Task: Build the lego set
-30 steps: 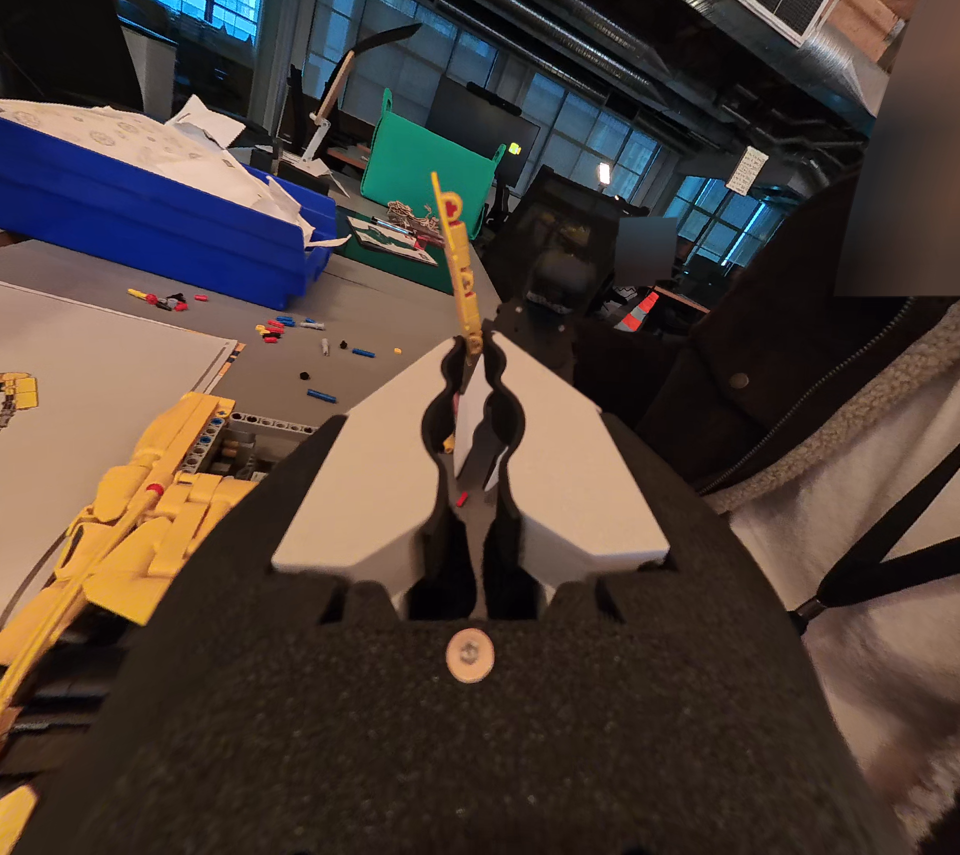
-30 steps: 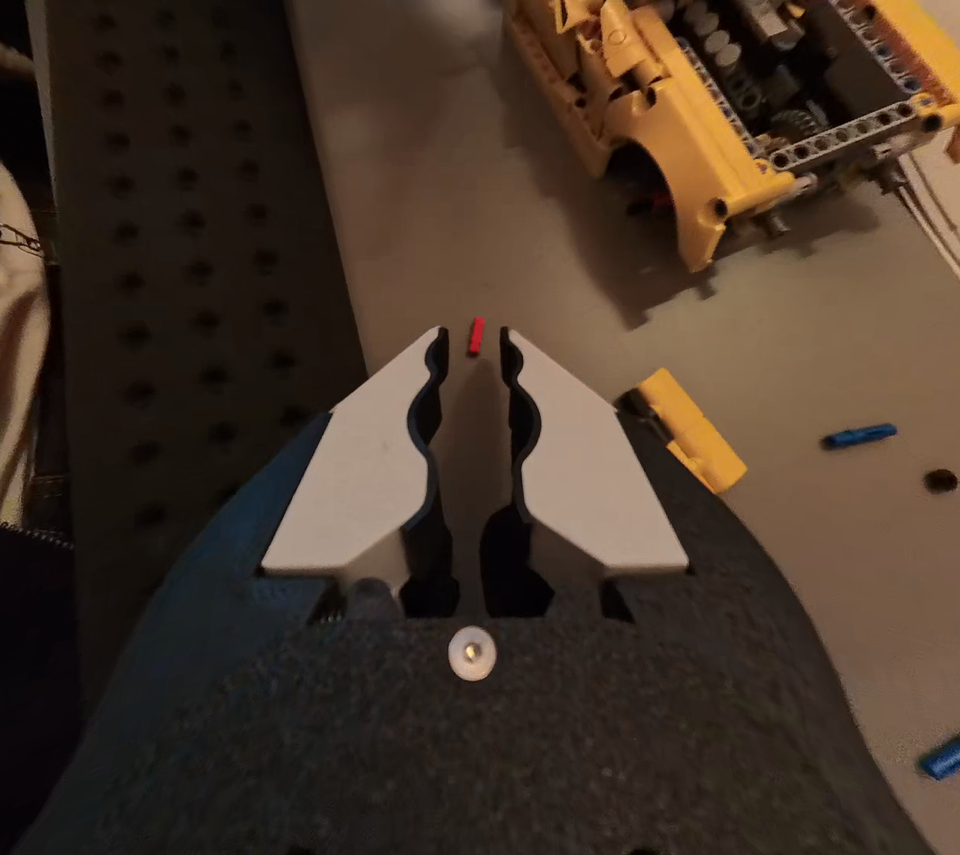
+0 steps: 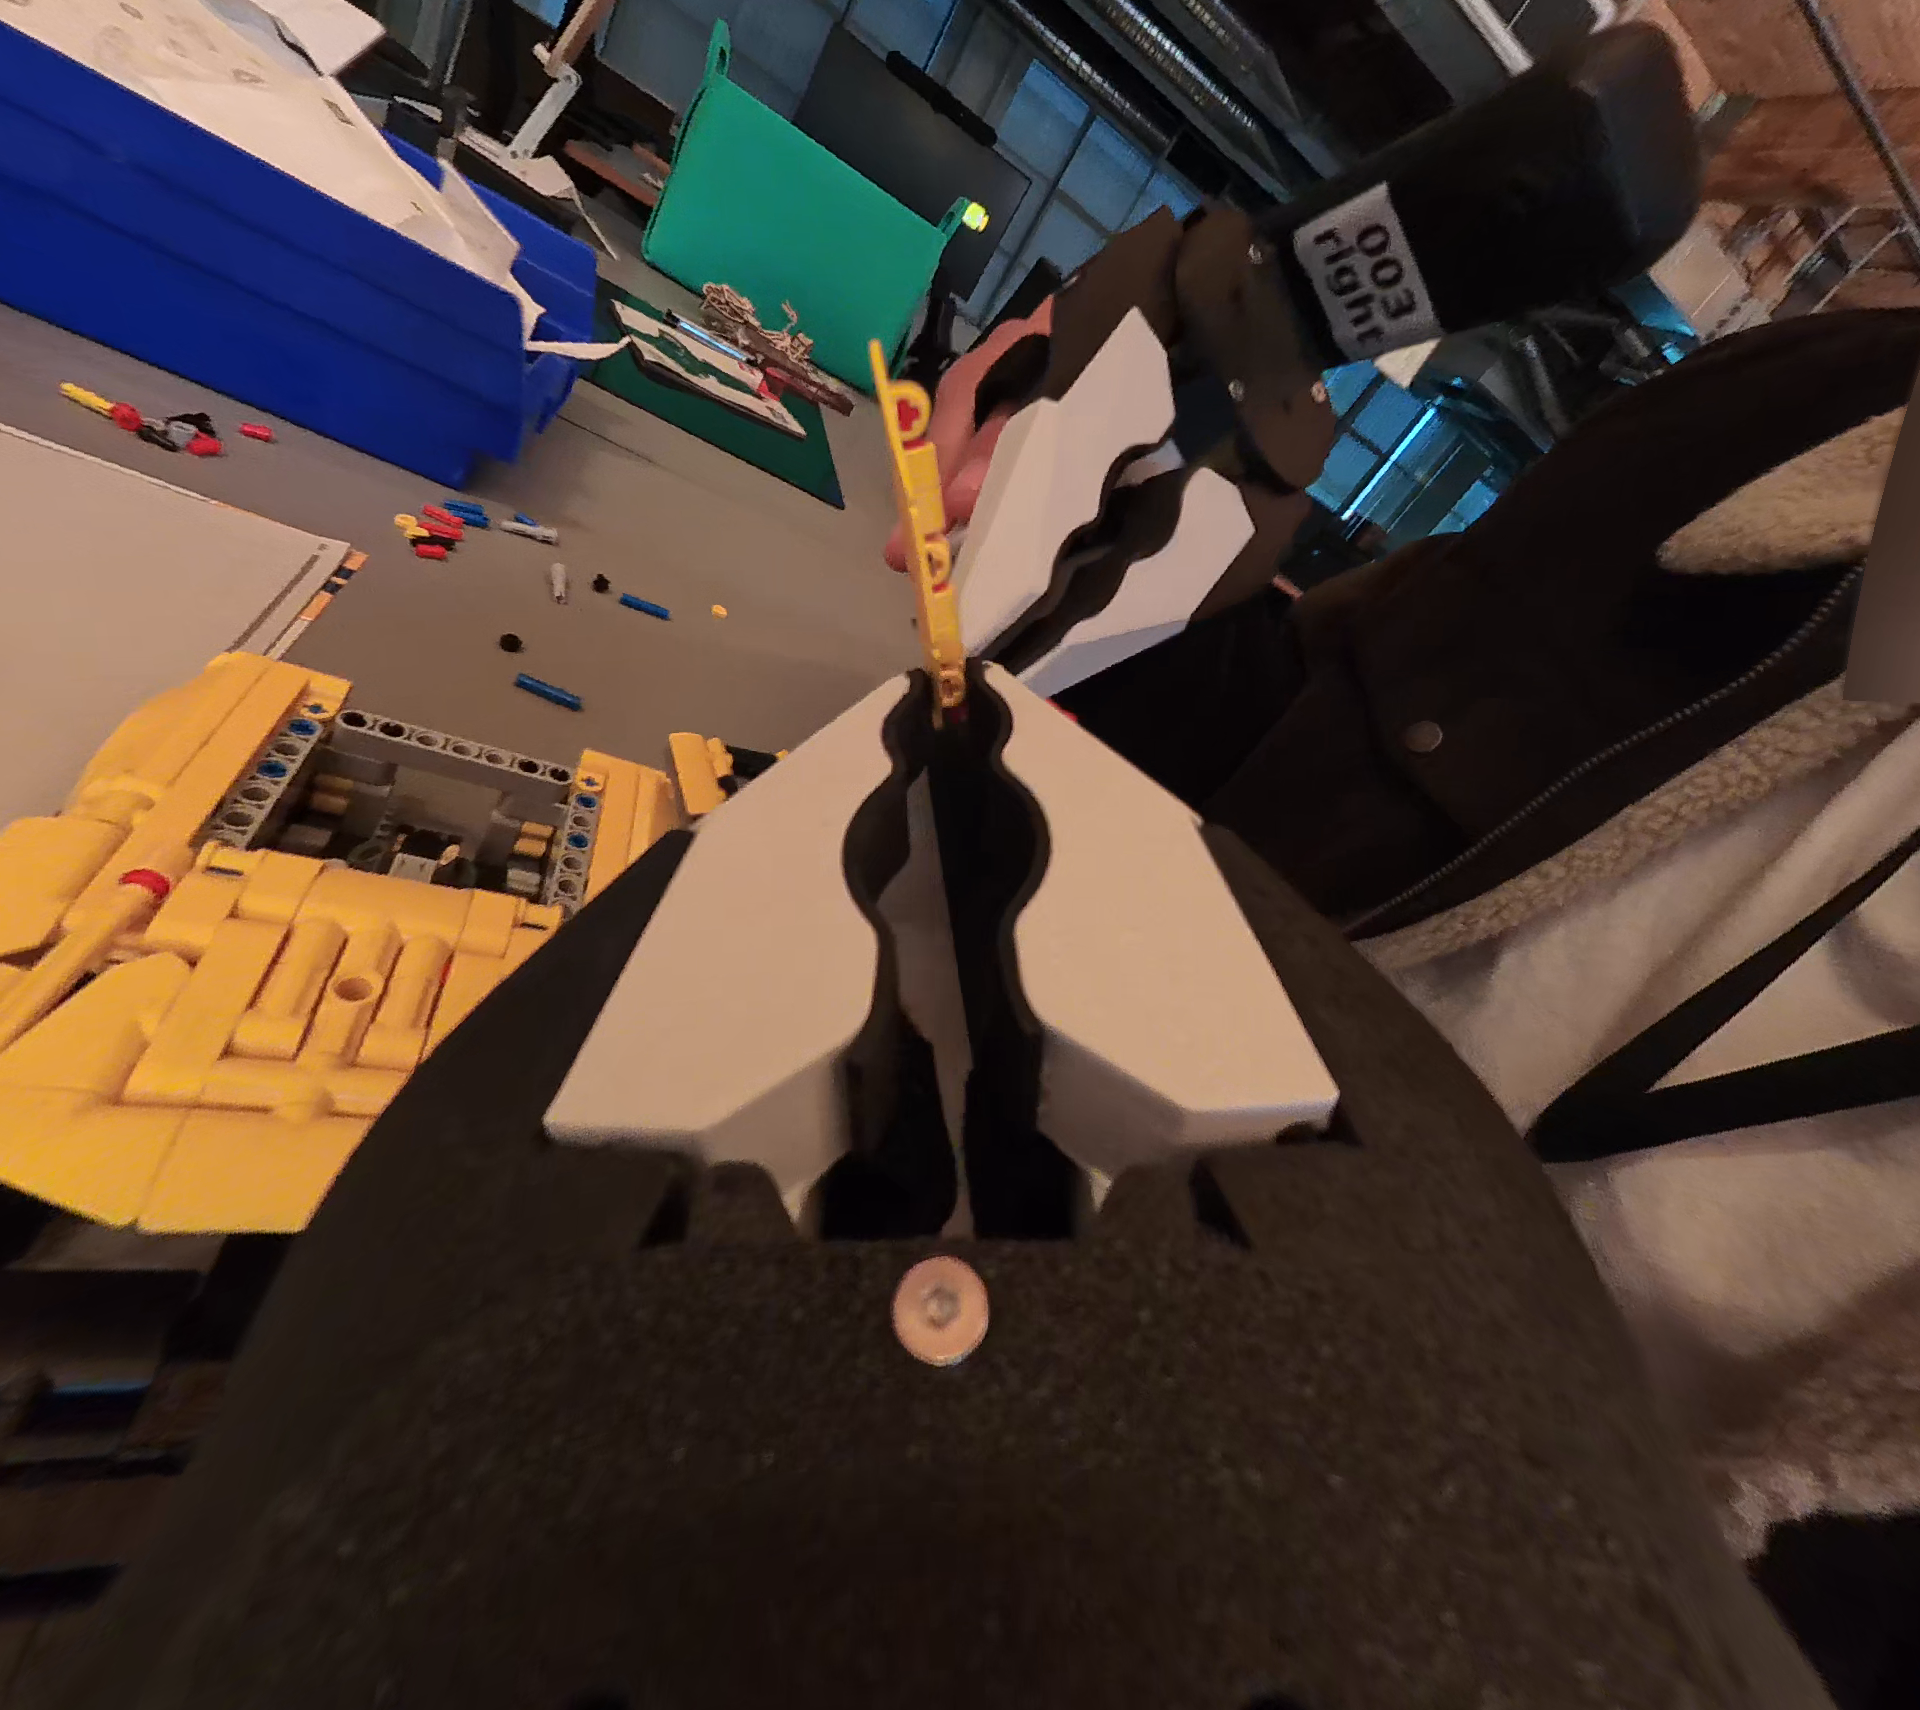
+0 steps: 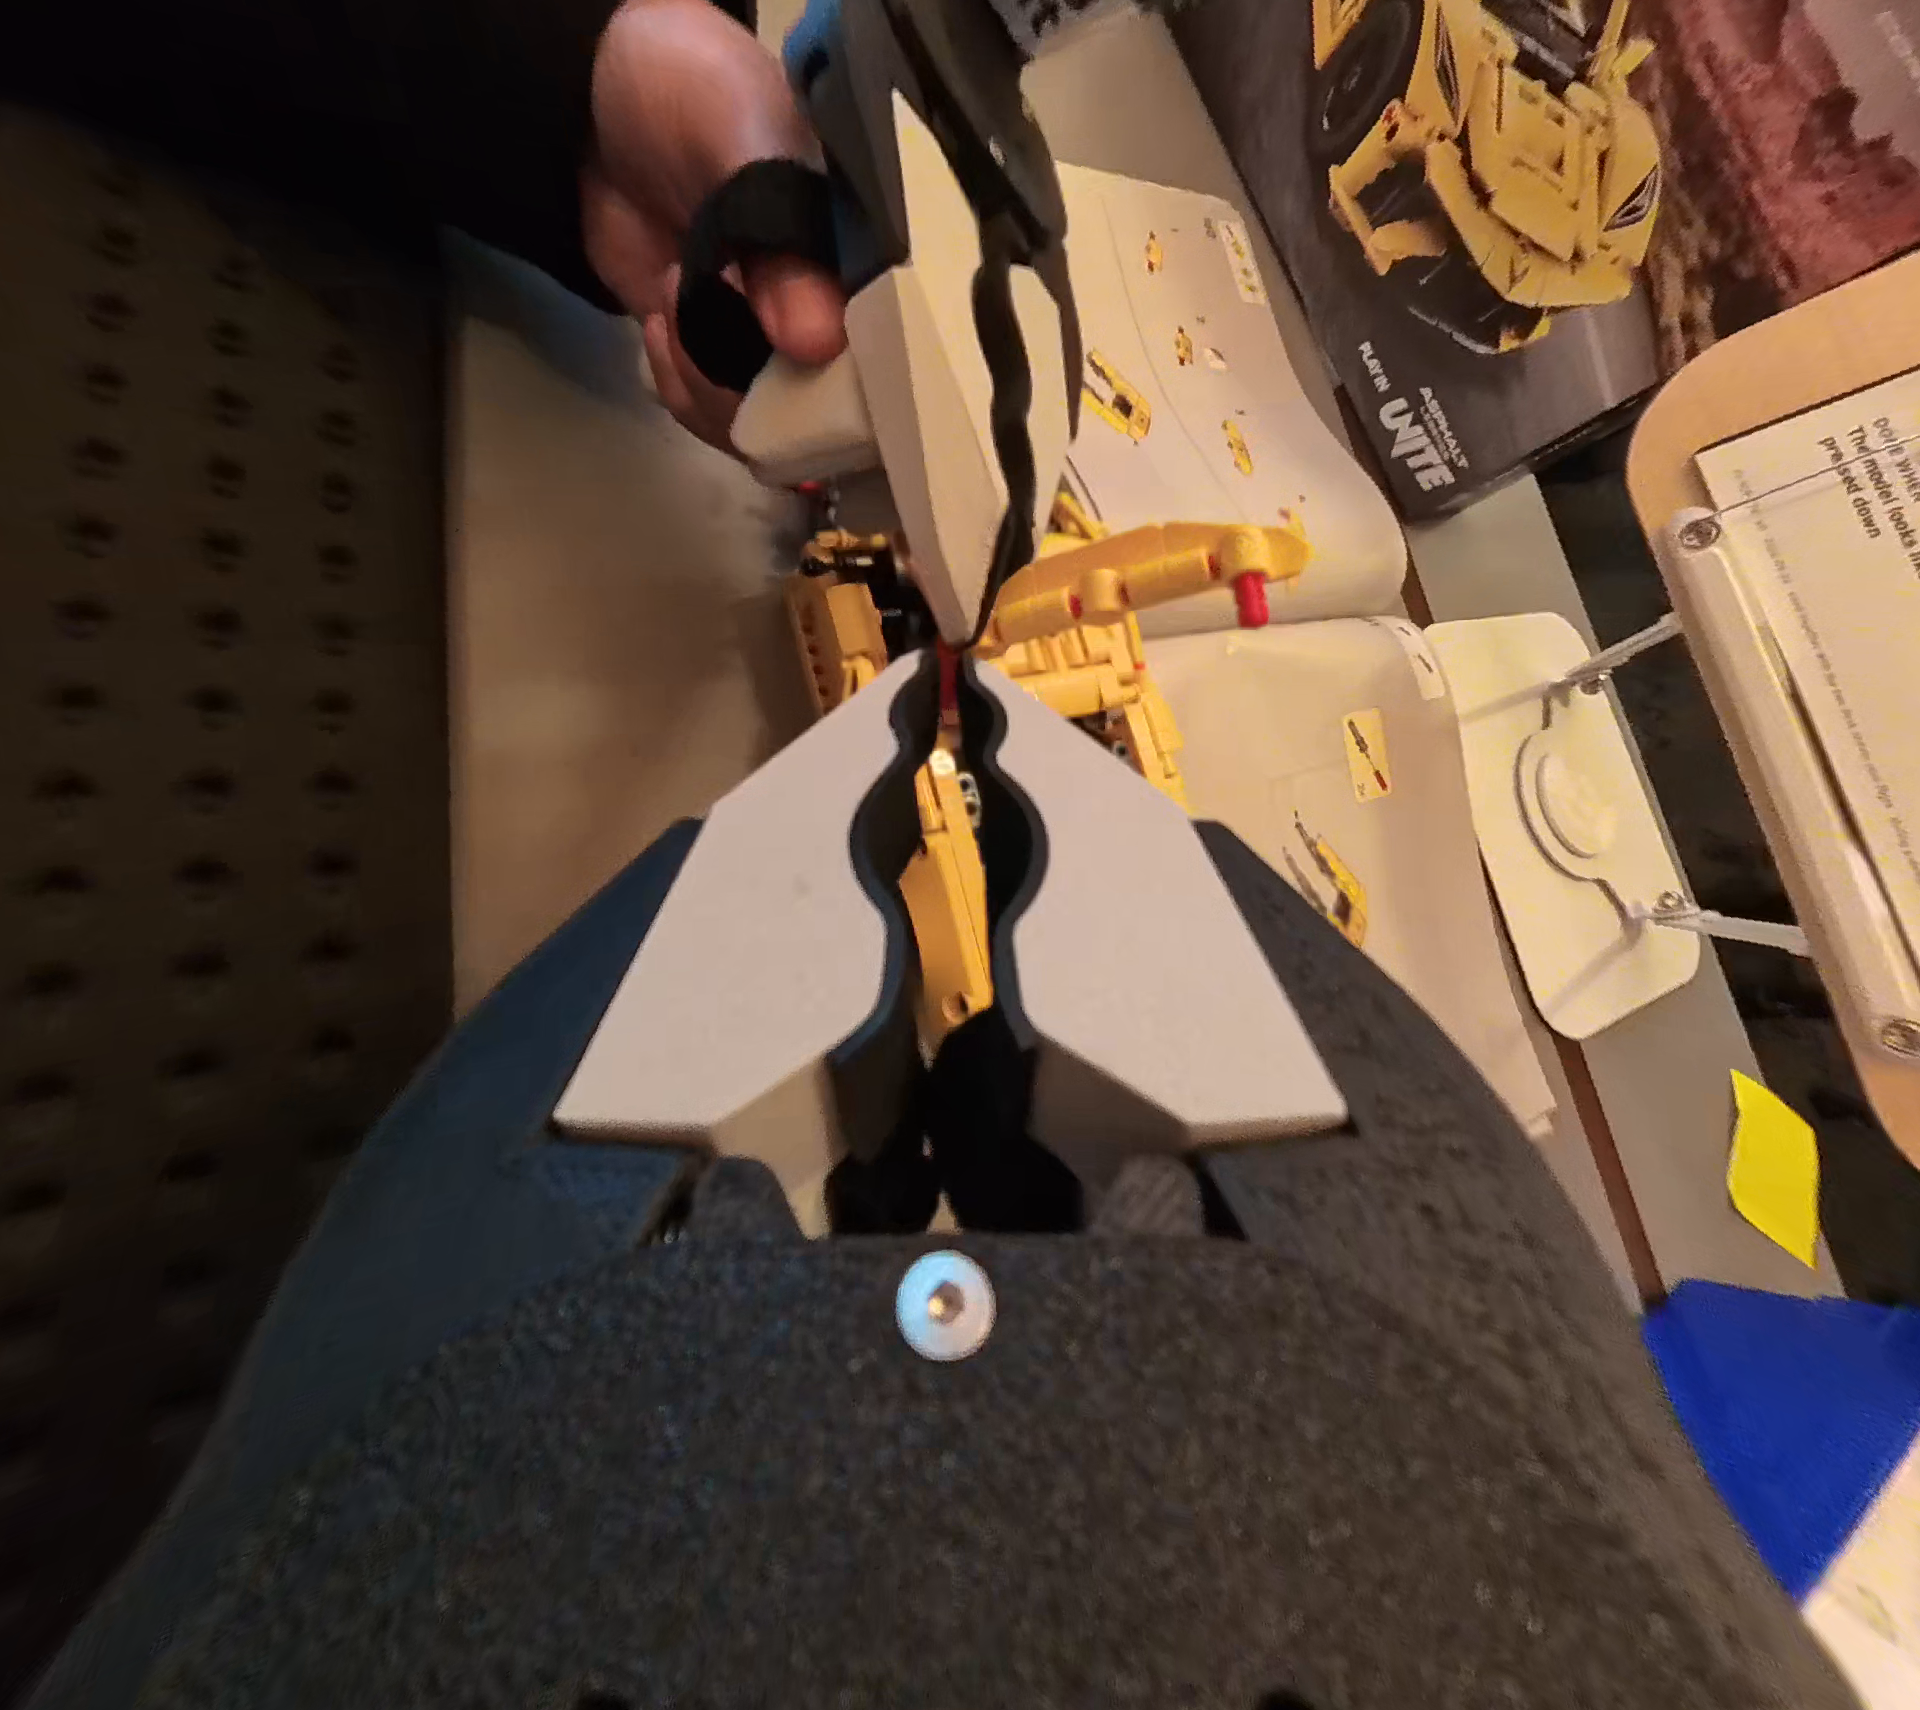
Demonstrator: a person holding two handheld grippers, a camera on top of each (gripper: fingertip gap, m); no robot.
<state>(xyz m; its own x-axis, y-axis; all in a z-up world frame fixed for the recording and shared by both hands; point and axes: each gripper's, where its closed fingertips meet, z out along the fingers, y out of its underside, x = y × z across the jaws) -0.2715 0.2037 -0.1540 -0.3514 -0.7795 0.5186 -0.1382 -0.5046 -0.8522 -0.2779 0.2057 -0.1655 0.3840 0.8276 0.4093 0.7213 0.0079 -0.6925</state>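
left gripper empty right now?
No, the left gripper is shut on the lower end of a thin yellow beam that sticks up past its tips.

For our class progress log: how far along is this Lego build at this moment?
Done: the yellow car body is largely assembled, though its grey frame lies open. In hand: the left tool grips a thin yellow beam upright, and the right tool pinches a small red pin beside it, apparently for joining. Left: fitting that beam to the car; loose pins lie scattered nearby.
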